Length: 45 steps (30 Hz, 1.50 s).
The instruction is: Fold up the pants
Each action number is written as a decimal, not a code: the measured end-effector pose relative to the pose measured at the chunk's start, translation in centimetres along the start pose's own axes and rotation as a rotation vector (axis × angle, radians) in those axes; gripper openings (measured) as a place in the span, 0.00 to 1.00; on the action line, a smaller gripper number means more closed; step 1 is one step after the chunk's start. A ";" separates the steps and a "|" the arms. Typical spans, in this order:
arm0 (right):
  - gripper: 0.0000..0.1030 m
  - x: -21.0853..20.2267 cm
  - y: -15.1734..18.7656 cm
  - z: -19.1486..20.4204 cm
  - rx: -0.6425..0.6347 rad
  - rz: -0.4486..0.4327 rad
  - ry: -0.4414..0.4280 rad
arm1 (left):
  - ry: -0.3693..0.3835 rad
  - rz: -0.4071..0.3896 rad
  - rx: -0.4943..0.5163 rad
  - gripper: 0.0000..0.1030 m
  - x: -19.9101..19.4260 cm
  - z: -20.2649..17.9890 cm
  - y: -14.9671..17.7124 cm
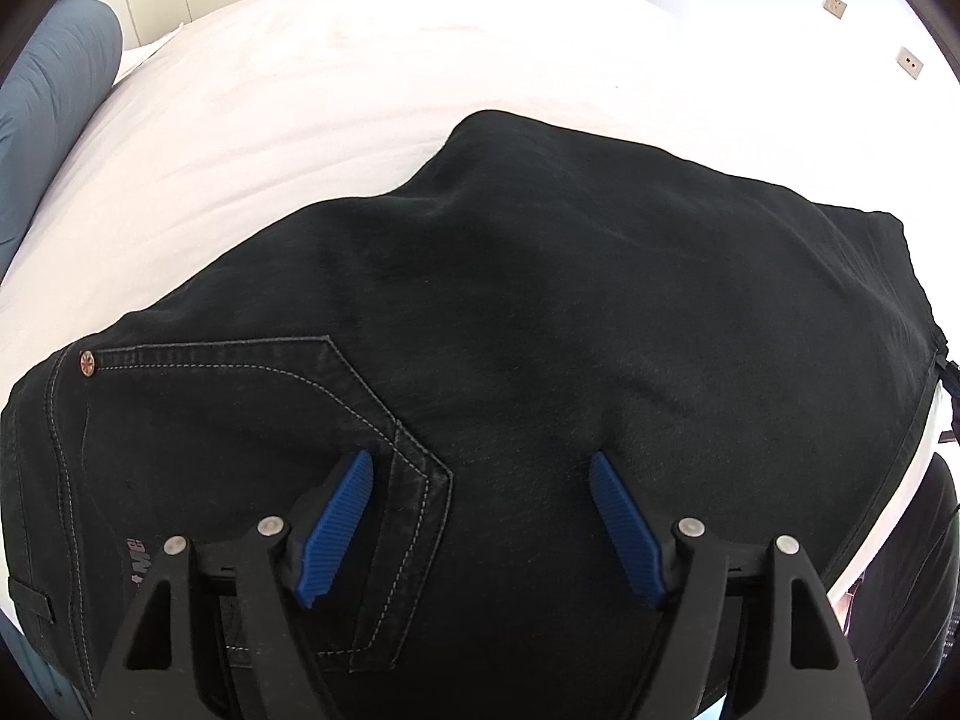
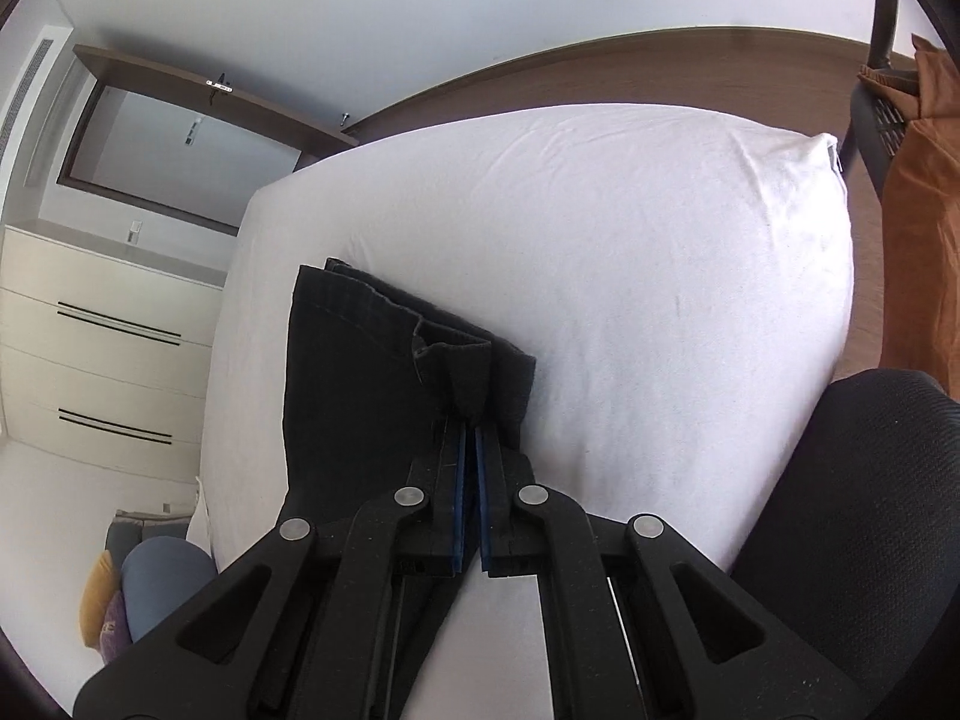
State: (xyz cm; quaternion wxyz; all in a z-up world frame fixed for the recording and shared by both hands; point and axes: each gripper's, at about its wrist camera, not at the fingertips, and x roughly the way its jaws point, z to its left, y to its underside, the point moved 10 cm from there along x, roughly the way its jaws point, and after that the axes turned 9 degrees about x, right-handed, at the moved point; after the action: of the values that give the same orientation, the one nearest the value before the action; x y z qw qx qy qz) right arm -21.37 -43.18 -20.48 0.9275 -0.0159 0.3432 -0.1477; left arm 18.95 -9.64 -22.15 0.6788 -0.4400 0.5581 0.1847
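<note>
Left wrist view: a grey pillow (image 1: 54, 96) at the far left is cut off by the lens edge. The black pants (image 1: 540, 312) lie spread on the white bed (image 1: 336, 78), the pocket seam and a small rivet (image 1: 87, 362) showing; their near edge is hidden under the left gripper (image 1: 480, 480), whose blue pads stand wide apart just above the cloth. Right wrist view: drawers (image 2: 108, 348) stand at the left, the pants (image 2: 360, 372) look folded, and the right gripper (image 2: 471, 426) is clamped on a raised flap at their hem. A dark chair (image 2: 858, 510) is cut off at the right.
</note>
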 end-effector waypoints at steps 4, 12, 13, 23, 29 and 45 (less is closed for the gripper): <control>0.00 -1.2 -0.1 -0.7 0.016 -0.004 0.005 | -0.004 0.000 0.002 0.77 0.3 -0.5 -0.5; 0.05 -6.0 -1.9 1.4 -0.038 -0.181 0.103 | 0.015 -0.012 0.000 0.84 1.0 -1.0 -0.3; 0.05 -6.6 -2.1 1.9 -0.047 -0.197 0.099 | 0.017 -0.011 0.002 0.86 0.8 -1.1 0.3; 0.05 0.9 9.0 11.4 -0.414 0.233 -0.084 | 0.002 -0.006 -0.002 0.96 1.3 -2.6 0.7; 0.00 3.5 4.9 3.6 -0.171 0.203 0.066 | 0.044 -0.026 -0.028 0.96 0.8 -4.2 0.8; 0.08 -3.3 -1.1 5.7 -0.202 -0.056 0.027 | 0.128 -0.098 -0.027 0.99 2.3 -8.0 -0.9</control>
State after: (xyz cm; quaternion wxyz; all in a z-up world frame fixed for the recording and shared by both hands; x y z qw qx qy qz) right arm -20.38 -43.68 -13.86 0.9120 -0.1172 0.3680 -0.1385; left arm 15.60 -17.08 -23.86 0.6440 -0.4868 0.5756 0.1303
